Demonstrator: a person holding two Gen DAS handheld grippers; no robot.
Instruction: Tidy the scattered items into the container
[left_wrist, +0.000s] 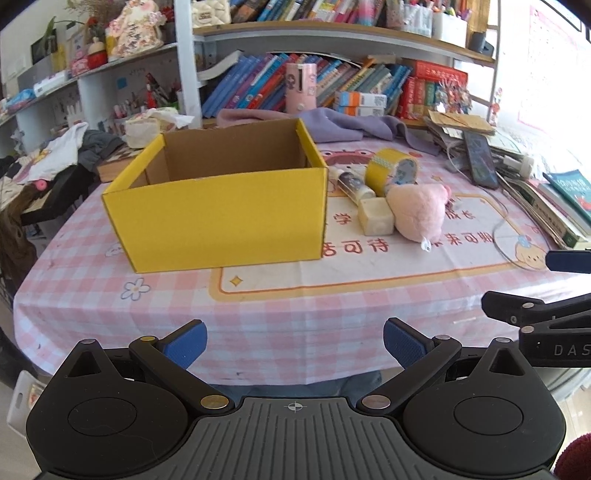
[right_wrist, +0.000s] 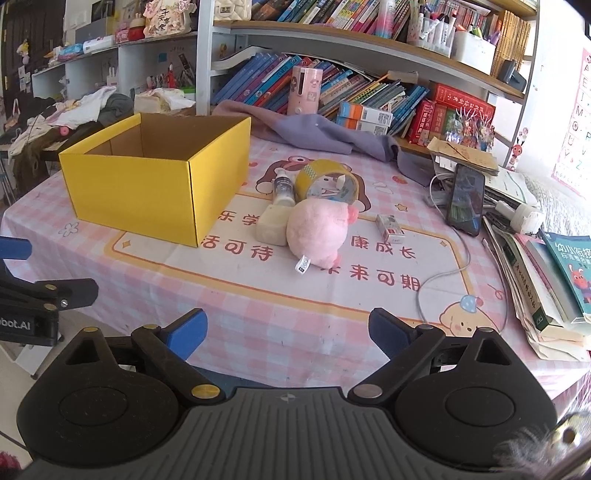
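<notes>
Ahead of my grippers stands a wall of shelves crammed with books, pen pots and boxes, and below it the table spreads out under a pink checked cloth printed with a cartoon mat. A purple cloth lies crumpled at the far edge, and to the right of my right gripper a stack of books and papers carries a phone leaning on it, with a white cable trailing forward. The box is the biggest task thing: yellow card outside, brown inside, open-topped, sitting straight ahead of my left gripper and ahead-left of my right one. Just to its right, well ahead of both tools, the scattered items huddle together: a pink plush lying on its side with its tag toward me, a yellow tape roll standing on edge behind it, a pale block touching the plush's left side, a small bottle lying behind the block, and a small carton apart to the right. My left gripper hangs over the near table edge with blue pads spread wide and nothing between them; my right gripper is likewise spread and empty.
</notes>
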